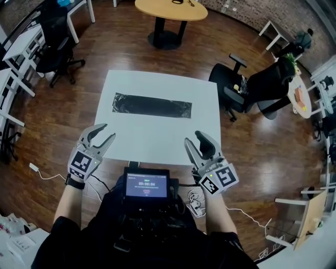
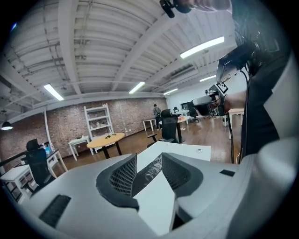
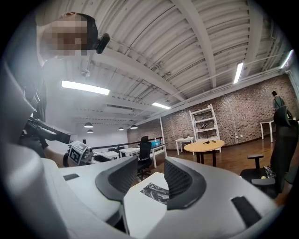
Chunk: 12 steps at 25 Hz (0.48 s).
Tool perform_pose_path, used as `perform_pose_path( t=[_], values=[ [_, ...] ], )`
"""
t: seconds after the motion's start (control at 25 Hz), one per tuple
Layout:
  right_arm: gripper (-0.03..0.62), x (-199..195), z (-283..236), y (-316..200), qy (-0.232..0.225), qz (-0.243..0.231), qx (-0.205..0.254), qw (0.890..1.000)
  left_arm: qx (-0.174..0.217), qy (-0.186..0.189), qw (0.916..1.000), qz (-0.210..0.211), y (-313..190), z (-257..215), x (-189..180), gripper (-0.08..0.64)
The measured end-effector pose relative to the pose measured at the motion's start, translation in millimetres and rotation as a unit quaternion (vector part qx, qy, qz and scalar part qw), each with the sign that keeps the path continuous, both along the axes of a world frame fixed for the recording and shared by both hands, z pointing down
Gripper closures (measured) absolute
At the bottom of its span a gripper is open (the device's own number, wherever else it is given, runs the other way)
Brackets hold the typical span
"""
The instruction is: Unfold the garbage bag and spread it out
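Note:
A black garbage bag point(image 1: 151, 105), folded into a long flat strip, lies across the middle of the white square table point(image 1: 157, 142). My left gripper point(image 1: 101, 134) hovers open over the table's near left corner, nothing between its fingers. My right gripper point(image 1: 197, 141) hovers open near the front right edge, also empty. In the left gripper view the bag point(image 2: 150, 172) shows as a dark strip between the open jaws of the left gripper point(image 2: 145, 172). In the right gripper view one end of the bag point(image 3: 156, 193) lies ahead of the right gripper point(image 3: 145, 177).
Black office chairs point(image 1: 247, 86) stand to the table's right, another chair point(image 1: 55, 50) at the far left beside white desks. A round wooden table point(image 1: 171, 9) stands behind. A screen unit point(image 1: 146, 184) sits at the person's chest, with cables on the wood floor.

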State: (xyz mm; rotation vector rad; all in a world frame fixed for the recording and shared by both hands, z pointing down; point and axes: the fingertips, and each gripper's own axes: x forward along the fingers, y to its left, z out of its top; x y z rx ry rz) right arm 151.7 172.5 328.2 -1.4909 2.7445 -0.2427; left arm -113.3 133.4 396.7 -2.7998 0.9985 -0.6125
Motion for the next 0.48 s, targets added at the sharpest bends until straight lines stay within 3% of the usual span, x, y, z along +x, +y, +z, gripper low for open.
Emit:
perform_pose_path(
  t=[0.36,0.48],
  values=[
    [0.411,-21.5,15.6,-100.3,0.019,0.031,-0.024,0.999,-0.032,-0.021,0.9984,0.042,-106.5,46.7,-19.1,0.388],
    [0.411,-31.5,19.8,-134.1,0.022,0.04,-0.032,0.998,-0.039,-0.047,0.9956,0.07,-137.1,69.9,-20.6,0.393]
  ],
)
